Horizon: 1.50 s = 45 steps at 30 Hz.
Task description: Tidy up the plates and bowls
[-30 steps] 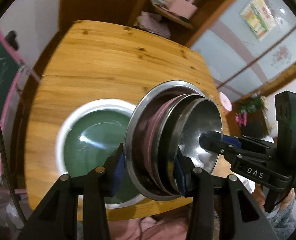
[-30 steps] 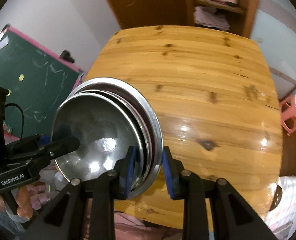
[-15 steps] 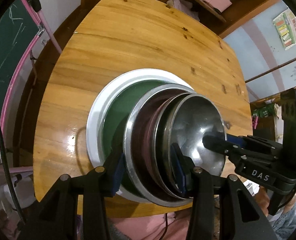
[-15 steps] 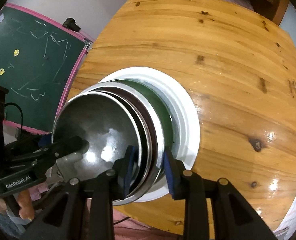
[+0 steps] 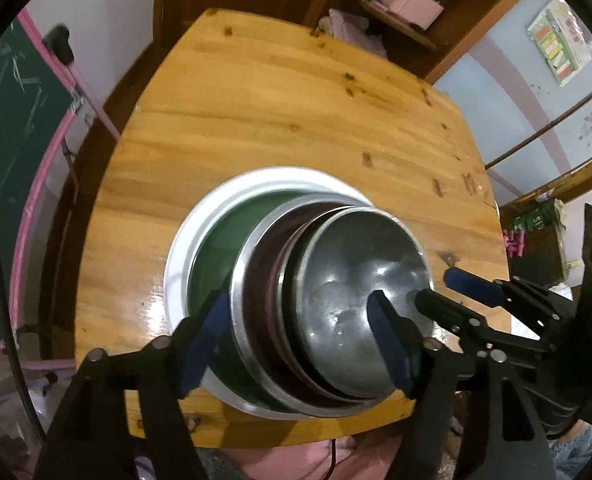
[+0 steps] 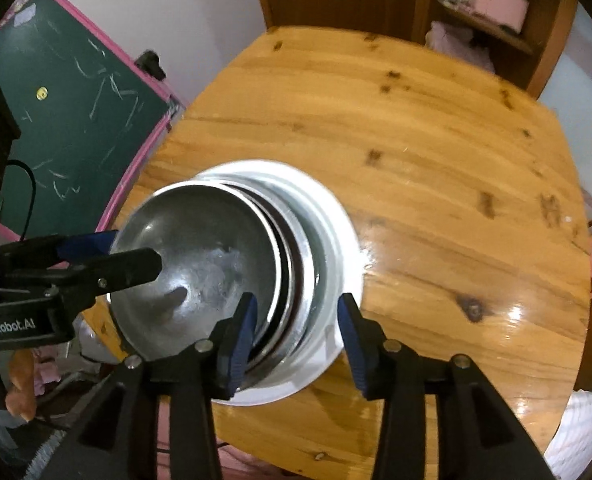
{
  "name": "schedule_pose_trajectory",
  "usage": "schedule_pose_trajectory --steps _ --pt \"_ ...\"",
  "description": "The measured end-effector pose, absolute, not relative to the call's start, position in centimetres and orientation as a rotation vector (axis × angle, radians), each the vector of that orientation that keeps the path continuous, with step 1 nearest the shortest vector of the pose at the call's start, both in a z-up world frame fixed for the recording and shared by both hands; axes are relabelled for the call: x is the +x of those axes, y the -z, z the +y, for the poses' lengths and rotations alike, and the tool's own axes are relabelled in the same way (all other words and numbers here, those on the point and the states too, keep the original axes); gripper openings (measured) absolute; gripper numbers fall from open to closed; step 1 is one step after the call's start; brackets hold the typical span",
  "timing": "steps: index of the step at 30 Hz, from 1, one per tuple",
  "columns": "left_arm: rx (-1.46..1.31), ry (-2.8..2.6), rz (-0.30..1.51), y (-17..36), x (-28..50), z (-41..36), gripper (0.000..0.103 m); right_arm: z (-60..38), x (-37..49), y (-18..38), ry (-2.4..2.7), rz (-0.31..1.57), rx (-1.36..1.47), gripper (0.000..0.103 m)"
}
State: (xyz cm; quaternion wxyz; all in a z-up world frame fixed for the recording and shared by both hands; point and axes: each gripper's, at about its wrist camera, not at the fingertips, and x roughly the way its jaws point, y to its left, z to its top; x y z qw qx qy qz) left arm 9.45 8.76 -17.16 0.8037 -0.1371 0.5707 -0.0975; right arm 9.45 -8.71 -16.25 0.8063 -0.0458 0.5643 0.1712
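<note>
On the wooden table [image 5: 280,120], near its front edge, the white-rimmed green plate [image 5: 184,248] carries the nested steel stack [image 5: 351,304], set down inside it so the pieces rest largest-under-smallest. At the stack's left side, the left gripper [image 5: 299,344] stands wide, its jaws having just been opening; the rims lie between the blue pads [image 5: 204,344] without being pressed. At the right side, the right gripper [image 6: 296,340] has likewise just been opening and stands parted, straddling the rims. Judged: release after placement, both sides freed together to avoid tipping.
</note>
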Motion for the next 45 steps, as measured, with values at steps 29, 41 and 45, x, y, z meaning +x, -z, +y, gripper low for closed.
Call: schedule_pose_trajectory --steps 29,41,45 --pt "-0.051 0.369 0.865 3.5 3.1 -1.2 0.1 -17.1 -1.0 4.3 -0.183 0.878 -0.022 0.059" --pt "-0.012 0.315 0.723 0.7 -0.1 -3.5 0.102 -18.5 -4.1 1.8 -0.078 0.787 0.005 0.063" --pt "0.004 0.28 0.706 0.5 -0.5 -3.8 0.102 -19.4 -4.2 2.2 -0.035 0.79 0.053 0.063"
